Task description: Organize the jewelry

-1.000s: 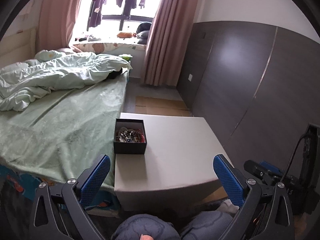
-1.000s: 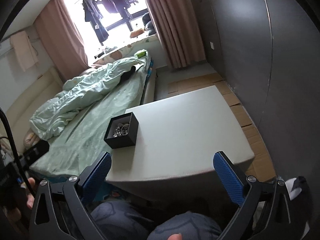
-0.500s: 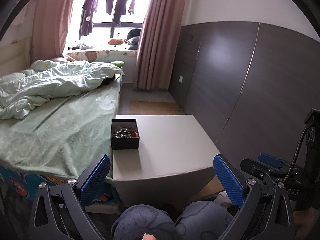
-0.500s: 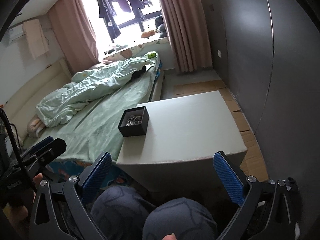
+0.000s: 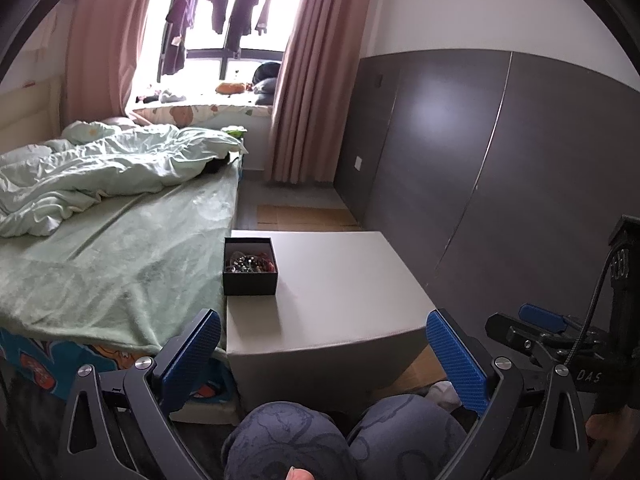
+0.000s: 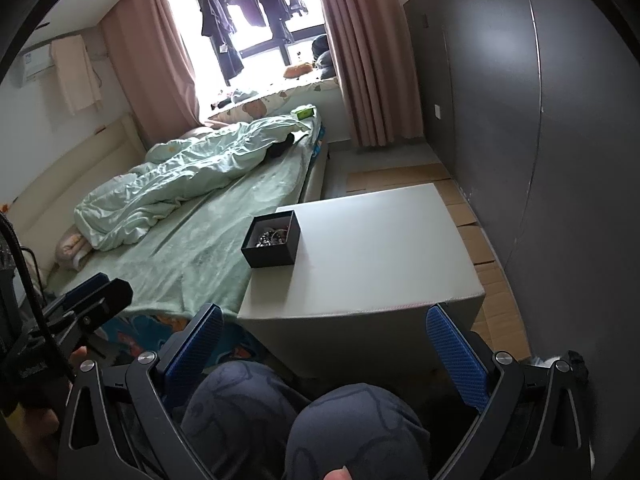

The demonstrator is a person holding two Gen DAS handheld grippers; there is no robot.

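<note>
A: In the left wrist view, where do the left tongs (image 5: 320, 352) stand?

B: Spread wide and empty, hanging over the person's knees (image 5: 288, 436), short of the grey surface (image 5: 344, 280). The black jewelry box (image 5: 250, 266) sits well ahead of them, slightly left, at the surface's left edge beside the bed (image 5: 112, 248). It is open on top, probably so the tangled jewelry (image 5: 249, 262) can be picked out.

A: And the right wrist view?

B: The right tongs (image 6: 324, 352) are spread too, holding nothing. The box (image 6: 272, 242) lies ahead and to their left. Nothing blocks the way; the left gripper's body (image 6: 92, 312) sits off to the left.
</note>
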